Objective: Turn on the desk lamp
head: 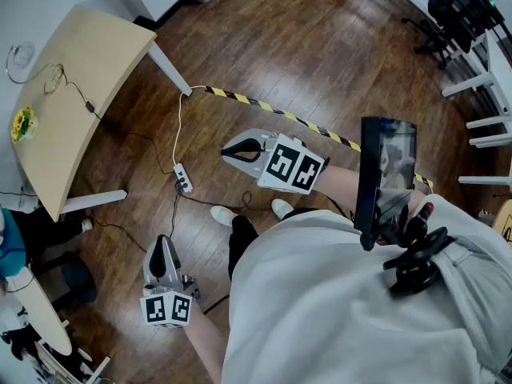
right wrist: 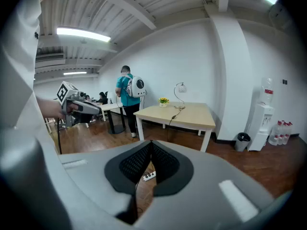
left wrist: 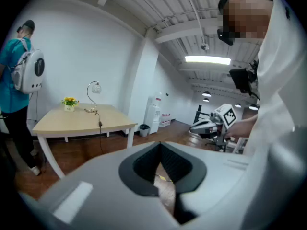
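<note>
The desk lamp (head: 20, 54), a thin gooseneck with a round head, stands at the far end of the beige table (head: 88, 78), beside a pot of yellow flowers (head: 23, 123). Its cable runs over the table edge to a power strip (head: 183, 178) on the floor. Both gripper views show the lamp (left wrist: 94, 90) (right wrist: 179, 89) several steps away. My left gripper (head: 163, 242) (left wrist: 160, 147) is shut and holds nothing, pointing toward the table. My right gripper (head: 227, 152) (right wrist: 151, 143) is also shut on nothing, held out over the wooden floor.
Yellow-black tape (head: 280, 115) crosses the floor. A person in teal with a backpack (right wrist: 128, 91) (left wrist: 21, 75) stands by the table's near-left side. A water dispenser (right wrist: 265, 114) and bin (right wrist: 242, 142) stand by the wall. Chairs and desks fill the right (head: 472, 22).
</note>
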Demonstrator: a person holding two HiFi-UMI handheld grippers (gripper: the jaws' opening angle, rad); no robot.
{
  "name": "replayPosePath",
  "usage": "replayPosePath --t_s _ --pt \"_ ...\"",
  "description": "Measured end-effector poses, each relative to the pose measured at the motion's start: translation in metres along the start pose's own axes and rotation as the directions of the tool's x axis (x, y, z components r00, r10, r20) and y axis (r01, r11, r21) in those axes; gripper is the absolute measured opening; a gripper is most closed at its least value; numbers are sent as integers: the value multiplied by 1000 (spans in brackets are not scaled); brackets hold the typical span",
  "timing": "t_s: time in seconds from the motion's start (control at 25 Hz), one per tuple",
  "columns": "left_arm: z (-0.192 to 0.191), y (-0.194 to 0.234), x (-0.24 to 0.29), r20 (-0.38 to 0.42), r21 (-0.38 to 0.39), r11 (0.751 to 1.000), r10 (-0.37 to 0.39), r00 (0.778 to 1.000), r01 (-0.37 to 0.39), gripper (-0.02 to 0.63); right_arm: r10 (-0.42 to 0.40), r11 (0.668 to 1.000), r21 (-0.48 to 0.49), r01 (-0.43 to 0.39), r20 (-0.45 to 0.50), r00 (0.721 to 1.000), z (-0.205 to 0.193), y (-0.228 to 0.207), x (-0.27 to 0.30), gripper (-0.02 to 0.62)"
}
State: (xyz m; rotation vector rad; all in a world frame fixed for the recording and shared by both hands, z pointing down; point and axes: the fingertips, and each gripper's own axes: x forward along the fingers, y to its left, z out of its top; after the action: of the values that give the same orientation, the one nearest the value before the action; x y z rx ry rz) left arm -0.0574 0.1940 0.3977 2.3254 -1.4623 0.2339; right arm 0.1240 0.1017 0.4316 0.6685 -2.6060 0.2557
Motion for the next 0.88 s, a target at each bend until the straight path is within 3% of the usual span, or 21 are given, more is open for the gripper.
replayPosePath --t_s 0.48,0.68,0.88 --pt "36 129 11 -33 40 995 -87 996 88 20 -59 998 3 59 -18 998 68 -8 121 5" --pt "40 165 15 -49 70 989 -125 991 129 20 -72 997 10 72 -41 997 82 1 156 5" --pt "43 194 22 -46 56 991 -121 992 123 20 -46 999 4 46 -62 997 92 4 186 5"
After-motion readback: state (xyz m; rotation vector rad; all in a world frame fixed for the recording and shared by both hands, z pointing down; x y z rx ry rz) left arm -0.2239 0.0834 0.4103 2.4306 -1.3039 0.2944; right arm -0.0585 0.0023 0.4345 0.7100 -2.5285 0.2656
